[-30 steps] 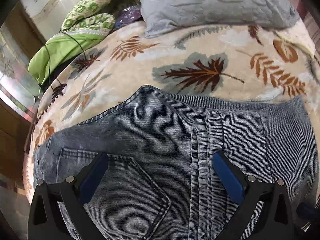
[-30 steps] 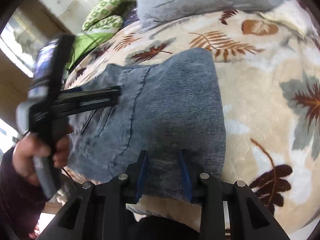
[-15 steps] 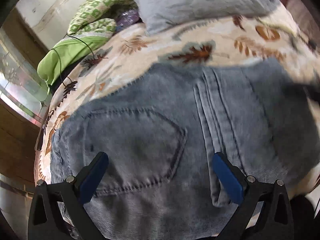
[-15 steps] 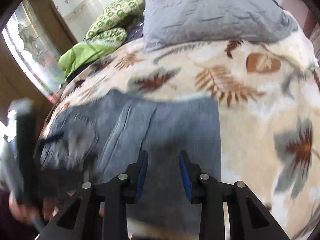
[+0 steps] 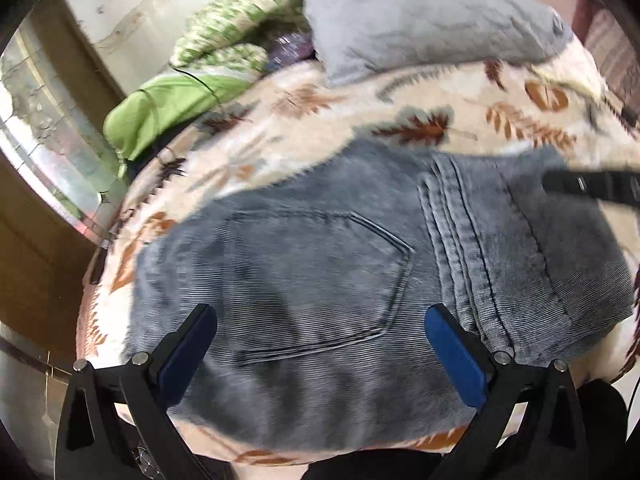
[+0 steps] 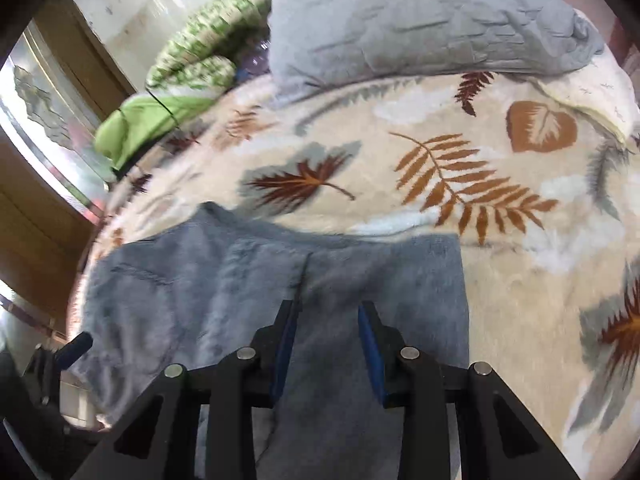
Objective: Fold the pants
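1. The folded pants (image 5: 320, 264) lie on the leaf-print blanket (image 5: 280, 128), ahead of and under both sets of fingers.
2. The left gripper (image 5: 320, 340) stands wide apart over the back pocket, gripping nothing.
3. The right gripper (image 6: 328, 340) is narrowly parted, empty, over the denim near its right edge.
4. A grey pillow (image 6: 420, 20) lies well beyond the fingertips.

Black claw (image 5: 320, 332) frames, blue pads (image 6: 370, 348), silver screws

Grey-blue denim pants (image 5: 340, 280), folded, back pocket up, flat on leaf-print blanket (image 6: 460, 184)
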{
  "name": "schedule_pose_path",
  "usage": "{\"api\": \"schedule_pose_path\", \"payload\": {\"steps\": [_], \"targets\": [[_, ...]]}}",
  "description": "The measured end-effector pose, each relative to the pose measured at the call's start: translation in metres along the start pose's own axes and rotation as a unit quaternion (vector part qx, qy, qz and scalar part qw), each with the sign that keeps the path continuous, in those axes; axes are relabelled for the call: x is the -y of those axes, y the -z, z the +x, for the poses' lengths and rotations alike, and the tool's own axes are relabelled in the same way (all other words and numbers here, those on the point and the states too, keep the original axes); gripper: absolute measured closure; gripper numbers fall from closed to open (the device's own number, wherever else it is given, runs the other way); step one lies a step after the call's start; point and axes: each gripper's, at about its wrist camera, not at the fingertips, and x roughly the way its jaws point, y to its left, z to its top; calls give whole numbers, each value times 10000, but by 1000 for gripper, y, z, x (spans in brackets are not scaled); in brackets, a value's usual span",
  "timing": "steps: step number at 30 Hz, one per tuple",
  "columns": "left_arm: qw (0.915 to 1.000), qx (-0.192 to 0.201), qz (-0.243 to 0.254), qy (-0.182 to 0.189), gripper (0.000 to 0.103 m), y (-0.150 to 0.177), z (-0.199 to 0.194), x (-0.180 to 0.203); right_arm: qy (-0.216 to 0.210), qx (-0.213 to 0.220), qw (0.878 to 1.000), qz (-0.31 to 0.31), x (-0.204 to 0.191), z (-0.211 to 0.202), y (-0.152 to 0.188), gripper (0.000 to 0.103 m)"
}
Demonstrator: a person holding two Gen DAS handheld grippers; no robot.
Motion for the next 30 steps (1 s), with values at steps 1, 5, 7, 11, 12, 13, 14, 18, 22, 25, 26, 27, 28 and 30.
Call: {"api": "schedule_pose_path", "payload": {"steps": [1,5,7,11,12,13,14,18,22,25,26,27,28,30], "targets": [[9999,81,-64,-30,0,0,-7,-6,-43,32,10000,-29,-4,-4,3,67],[9987,364,-329,-118,0,4,-35,-32,-217,147,9995,-199,-30,-29,22,67],[9980,444,-435,-119,0,7,-45,-43,-331,180,9990,-241,-44,-40,31,67],[9961,584,-650,-111,0,17,-63,-64,-402,206,9980,-442,-68,-51,41,67],[9957,606,-691,-114,0,20,-66,-67,-419,207,9976,-502,-76,-54,43,67],[9951,635,-747,-116,0,22,-70,-73,-435,214,9974,-534,-81,-56,44,67],[9947,653,-790,-119,0,24,-72,-77,-454,224,9971,-569,-86,-58,45,67],[9924,700,-998,-158,0,34,-80,-97,-495,250,9954,-777,-109,-64,50,67],[9904,721,-1159,-201,0,42,-82,-113,-559,215,9937,-945,-129,-65,56,67],[9894,694,-1246,-261,0,48,-79,-123,-602,181,9925,-1051,-140,-64,60,67],[9890,683,-1284,-280,0,50,-78,-127,-605,181,9921,-1081,-143,-63,61,67],[9886,665,-1317,-292,0,51,-76,-130,-613,167,9918,-1106,-146,-62,62,67],[9884,647,-1338,-299,0,53,-75,-133,-626,144,9915,-1131,-148,-61,63,67],[9877,599,-1405,-340,0,56,-71,-139,-644,105,9910,-1173,-153,-58,65,67]]}}
